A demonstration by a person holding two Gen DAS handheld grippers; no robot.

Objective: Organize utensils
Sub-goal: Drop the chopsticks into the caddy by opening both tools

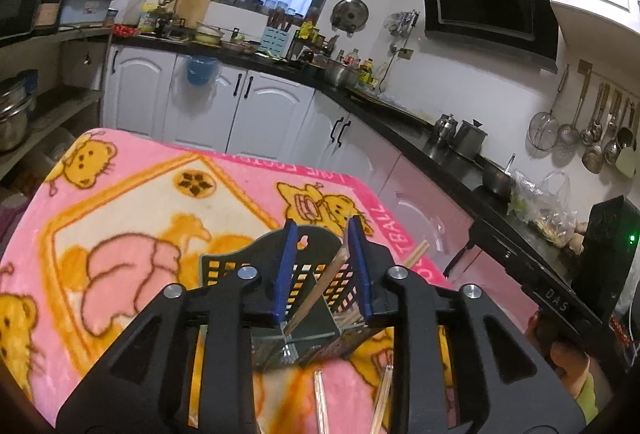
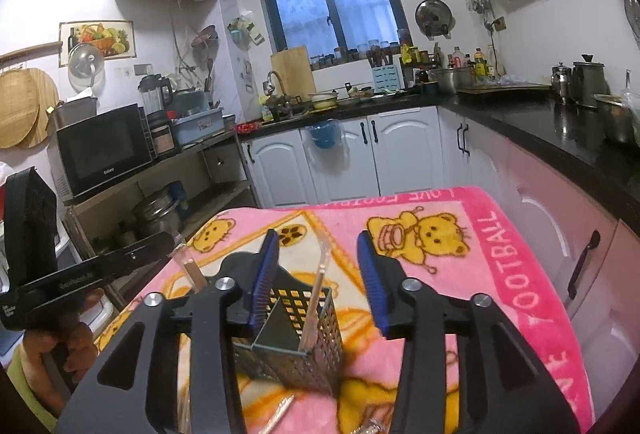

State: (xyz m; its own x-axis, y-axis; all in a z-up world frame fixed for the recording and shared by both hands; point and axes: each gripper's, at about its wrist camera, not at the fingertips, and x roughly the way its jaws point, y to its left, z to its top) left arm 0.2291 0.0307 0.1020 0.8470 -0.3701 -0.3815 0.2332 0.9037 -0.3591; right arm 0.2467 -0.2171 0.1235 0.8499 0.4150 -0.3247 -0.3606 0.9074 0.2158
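Plainly, the main risk was tipping the perforated utensil holder: it stood on a soft pink blanket, and a nudge from either tool could topple it and spill the chopsticks. The left hand-held gripper hovered just above the holder, jaws narrowly parted around a wooden chopstick leaning in a compartment, seemingly not pinched. The right hand-held gripper stood half open over the same holder, gripping nothing, a pale chopstick upright between its jaws.

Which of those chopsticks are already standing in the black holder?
Two: the wooden chopstick leaning in one compartment, and the clear chopstick upright in another. The rest lie flat on the pink blanket before the perforated holder.
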